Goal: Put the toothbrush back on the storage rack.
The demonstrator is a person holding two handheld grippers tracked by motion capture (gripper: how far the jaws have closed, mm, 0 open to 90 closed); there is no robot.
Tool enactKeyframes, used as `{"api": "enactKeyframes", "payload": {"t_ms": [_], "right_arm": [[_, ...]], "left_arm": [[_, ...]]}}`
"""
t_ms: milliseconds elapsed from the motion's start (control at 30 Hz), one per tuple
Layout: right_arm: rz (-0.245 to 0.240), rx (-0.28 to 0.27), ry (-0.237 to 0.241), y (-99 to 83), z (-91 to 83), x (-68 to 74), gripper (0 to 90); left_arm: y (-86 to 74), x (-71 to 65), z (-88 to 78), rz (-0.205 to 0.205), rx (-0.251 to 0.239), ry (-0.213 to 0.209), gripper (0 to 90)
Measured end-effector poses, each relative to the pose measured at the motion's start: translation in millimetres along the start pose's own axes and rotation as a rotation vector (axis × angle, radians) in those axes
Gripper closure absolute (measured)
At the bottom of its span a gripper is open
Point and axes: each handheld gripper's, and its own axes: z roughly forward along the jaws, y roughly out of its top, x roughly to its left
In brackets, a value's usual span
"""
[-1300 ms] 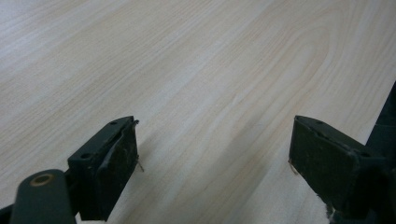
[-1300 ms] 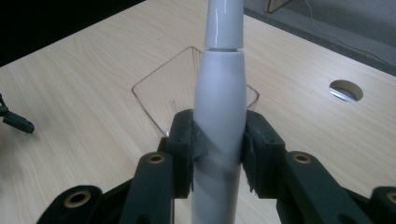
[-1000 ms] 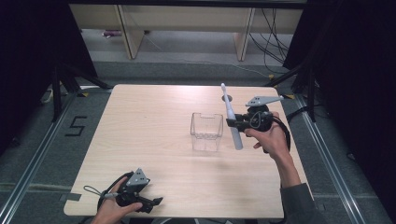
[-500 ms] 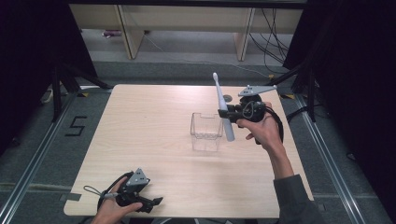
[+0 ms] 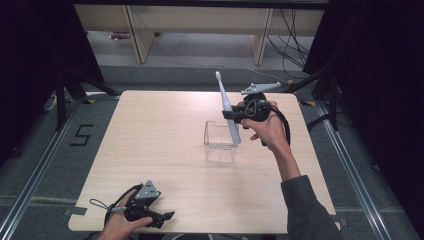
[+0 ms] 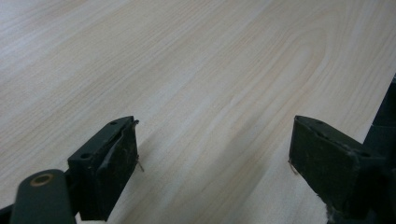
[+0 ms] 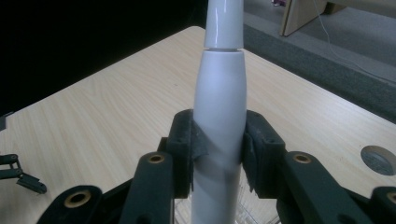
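Note:
A white electric toothbrush [image 5: 227,107] stands nearly upright, brush head up, in my right gripper [image 5: 236,118], which is shut on its handle [image 7: 219,116]. Its lower end hangs over the clear plastic box [image 5: 220,142] near the table's middle. In the right gripper view both pads press the toothbrush handle from the sides. My left gripper [image 5: 162,217] rests at the table's front left edge, held by a hand, jaws wide apart with only bare wood [image 6: 210,93] between them.
The light wooden table [image 5: 150,135] has dark floor and metal rails around it. Shelving legs and cables stand behind the far edge. A round hole [image 7: 378,159] sits in the tabletop near one corner.
My right gripper has carried the toothbrush left and slightly up, from beside the clear box to above its right part. The left gripper has stayed put.

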Motion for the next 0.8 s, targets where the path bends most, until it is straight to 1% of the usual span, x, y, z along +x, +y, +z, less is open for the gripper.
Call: {"api": "enactKeyframes", "payload": {"t_ms": [33,67,100,133,167,200,233,267,333,367,400,433,467,533,567,600,633,667,700,733,767,800], "right_arm": [[0.002,0.004,-0.001,0.7,4.7,-1.6,66.7],[0.002,0.004,-0.001,0.7,4.7,-1.6,66.7],[0.025,-0.001,0.004,0.4,8.5,-1.0,66.6],[0.016,0.014,-0.004,0.7,11.4,-3.1,66.6],[0.032,0.015,-0.001,0.2,17.3,-3.9,66.7],[0.032,0.015,-0.001,0.2,17.3,-3.9,66.7],[0.031,0.028,-0.003,0.4,19.4,-4.9,66.7],[0.009,0.026,-0.013,0.5,23.3,-7.4,66.7],[0.03,0.034,-0.009,0.0,28.4,-8.0,66.7],[0.03,0.047,-0.014,-0.2,32.3,-9.0,66.7],[0.03,0.047,-0.014,-0.2,32.3,-9.0,66.7],[0.022,0.061,-0.023,-1.6,38.3,-9.4,66.7],[0.022,0.061,-0.023,-1.6,38.3,-9.4,66.7],[0.02,0.087,-0.028,-2.6,42.5,-8.2,66.6],[0.006,0.082,-0.035,-5.5,48.7,-8.1,66.7],[0.006,0.082,-0.035,-5.5,48.7,-8.1,66.7],[-0.001,0.102,-0.037,-7.4,52.3,-7.0,66.7],[-0.001,0.102,-0.037,-7.4,52.3,-7.0,66.7],[-0.023,0.106,-0.044,-10.2,57.8,-7.1,66.7],[-0.023,0.106,-0.044,-10.2,57.8,-7.1,66.7],[-0.006,0.139,-0.045,-12.5,61.9,-3.5,66.6],[-0.006,0.139,-0.045,-12.5,61.9,-3.5,66.6]], "left_arm": [[-0.1,0.5,0.1,0.0,-0.001,0.008,14.8],[-0.1,0.5,0.1,0.0,-0.001,0.008,14.8],[-0.1,0.1,-0.1,0.002,0.001,-0.001,14.8],[-0.2,-1.1,0.7,-0.011,-0.01,-0.003,14.8],[-0.1,-1.4,0.7,-0.009,-0.009,-0.006,14.8],[-0.1,-1.4,0.7,-0.009,-0.009,-0.006,14.8],[0.0,-1.4,0.8,-0.009,-0.009,-0.006,14.8],[0.1,0.0,0.2,0.006,0.005,0.004,14.8],[-0.2,-0.2,0.4,0.004,0.005,0.002,14.8],[-0.3,-0.3,0.4,0.003,0.006,0.002,14.8],[-0.2,-0.4,0.4,0.004,0.006,0.002,14.8],[0.1,-0.7,-0.1,0.008,0.004,-0.001,14.8],[0.1,-0.7,-0.1,0.008,0.004,-0.001,14.8],[-0.2,-0.5,0.4,0.004,0.005,-0.002,14.8],[-0.6,-0.4,1.3,0.0,0.01,0.001,14.8],[-0.6,-0.4,1.3,0.0,0.01,0.001,14.8],[-0.4,-0.5,1.5,0.001,0.007,0.0,14.8],[-0.4,-0.5,1.5,0.001,0.007,0.0,14.8],[-0.2,-1.0,1.3,-0.003,0.004,-0.007,14.8],[-0.2,-1.0,1.3,-0.003,0.004,-0.007,14.8],[-0.3,-1.6,1.6,-0.011,-0.003,-0.01,14.8],[-0.5,-1.5,1.5,-0.013,-0.004,-0.008,14.8]]}}
